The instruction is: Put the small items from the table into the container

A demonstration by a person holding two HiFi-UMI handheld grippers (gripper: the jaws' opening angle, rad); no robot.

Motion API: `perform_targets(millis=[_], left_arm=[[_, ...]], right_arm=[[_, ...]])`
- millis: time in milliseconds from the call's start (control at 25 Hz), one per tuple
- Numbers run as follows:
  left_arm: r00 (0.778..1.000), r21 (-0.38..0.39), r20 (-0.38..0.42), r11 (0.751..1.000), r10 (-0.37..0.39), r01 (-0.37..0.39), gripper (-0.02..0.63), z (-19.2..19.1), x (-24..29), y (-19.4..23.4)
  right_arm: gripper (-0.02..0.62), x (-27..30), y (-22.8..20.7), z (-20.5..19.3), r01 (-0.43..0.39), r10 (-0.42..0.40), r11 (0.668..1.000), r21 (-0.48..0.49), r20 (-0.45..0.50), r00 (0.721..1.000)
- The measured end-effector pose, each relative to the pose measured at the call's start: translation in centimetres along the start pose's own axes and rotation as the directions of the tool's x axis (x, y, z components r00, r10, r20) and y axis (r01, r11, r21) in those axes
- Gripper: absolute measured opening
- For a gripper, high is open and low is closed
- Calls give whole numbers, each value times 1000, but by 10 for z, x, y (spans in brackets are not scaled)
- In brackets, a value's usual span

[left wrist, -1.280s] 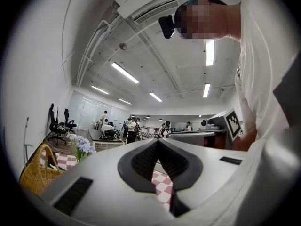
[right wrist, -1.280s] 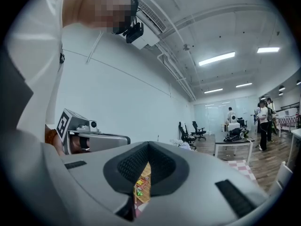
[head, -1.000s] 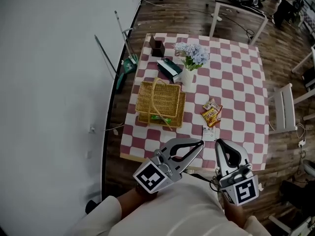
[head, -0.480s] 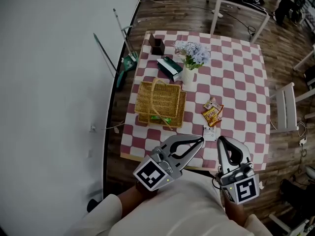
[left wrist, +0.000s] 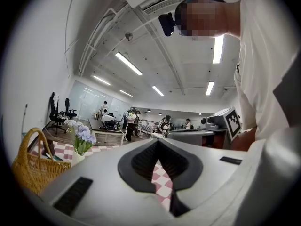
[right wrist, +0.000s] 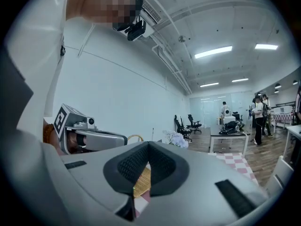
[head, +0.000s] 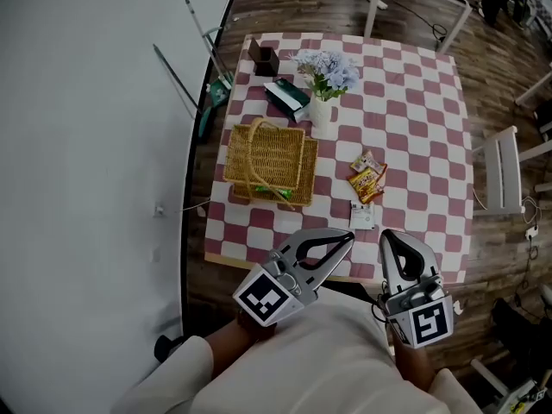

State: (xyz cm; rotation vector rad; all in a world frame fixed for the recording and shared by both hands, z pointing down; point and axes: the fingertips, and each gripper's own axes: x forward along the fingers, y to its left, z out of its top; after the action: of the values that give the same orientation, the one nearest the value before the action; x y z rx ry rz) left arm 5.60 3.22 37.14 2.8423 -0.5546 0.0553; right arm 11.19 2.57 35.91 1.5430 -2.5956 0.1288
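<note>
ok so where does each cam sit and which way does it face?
Head view: on the person's head, steeply down at the table, basket; shows left gripper, right gripper, pale sleeves.
Left gripper view: rides the left gripper, roughly level along its shut jaws; shirt at right.
Right gripper view: rides the right gripper, same way; shirt at left.
Shared: both gripper views catch basket, flowers, each other.

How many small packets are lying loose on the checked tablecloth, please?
3: a pale packet right of the basket, an orange packet right beside it, and a white packet apart, lower in the head view. Others may be hidden in the basket.
</note>
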Motion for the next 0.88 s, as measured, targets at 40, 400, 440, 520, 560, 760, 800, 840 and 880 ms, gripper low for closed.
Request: perform_targets(millis=[40, 400, 440, 520, 560, 760, 800, 840, 880], left_arm=[[1000, -9, -7, 1000, 1, -1, 29, -5, 1, 0], [1000, -15, -31, 1000, -2, 1, 29, -23, 14, 0], [999, -11, -33, 1000, -2, 1, 31, -25, 15, 1], [999, -7, -37, 1000, -3, 3, 29, -30, 18, 4], [999, -8, -38, 1000, -4, 3, 29, -33, 20, 6], [998, 5, -65, 1000, -11, 12, 29, -61, 28, 19], [997, 25, -74, 1000, -17, 19, 29, -70, 30, 23], [996, 37, -84, 999, -21, 24, 29, -79, 33, 27], [995, 34, -94, 999, -22, 26, 31, -89, 35, 31]], right_arm=[[23, -1, 0, -5, -1, 1, 1000, 2, -8, 1000], [23, 0, -7, -32, -17, 18, 1000, 17, -51, 999], [23, 2, -8, -37, -21, 22, 1000, 16, -66, 998], [34, 4, -8, -51, -40, 41, 999, 15, -108, 993], [49, 6, -8, -58, -49, 51, 999, 19, -127, 991], [119, 18, -17, -105, -41, 49, 998, 44, -208, 977], [137, 19, -20, -119, -36, 46, 998, 48, -235, 971], [141, 20, -23, -135, -30, 43, 998, 53, -260, 965], [141, 21, -27, -149, -23, 38, 998, 55, -287, 957]])
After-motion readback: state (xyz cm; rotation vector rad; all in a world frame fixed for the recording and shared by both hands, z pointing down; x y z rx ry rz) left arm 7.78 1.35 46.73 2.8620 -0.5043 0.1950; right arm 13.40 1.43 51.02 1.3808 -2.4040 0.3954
